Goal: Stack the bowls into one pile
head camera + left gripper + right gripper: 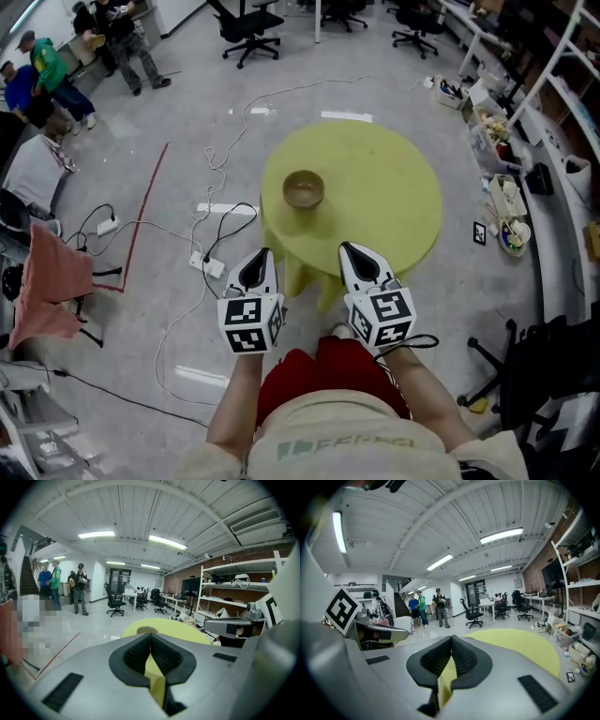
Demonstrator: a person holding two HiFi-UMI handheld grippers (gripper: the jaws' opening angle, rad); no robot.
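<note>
A brown bowl (303,189) stands on the left part of the round yellow-green table (394,202); from above I cannot tell how many bowls are nested in it. In the left gripper view its rim (146,630) peeks just over the jaws. My left gripper (264,253) and right gripper (348,248) are held side by side in front of the table's near edge, short of the bowl. Both have their jaws closed together with nothing between them. The left gripper (150,635) and right gripper (451,638) each point across the table (520,648).
White and black cables and a power strip (213,267) lie on the floor left of the table. A red tape line (141,220) and a pink cloth (52,281) are further left. Shelves (525,112) with clutter line the right; office chairs (248,28) and people (42,80) stand far off.
</note>
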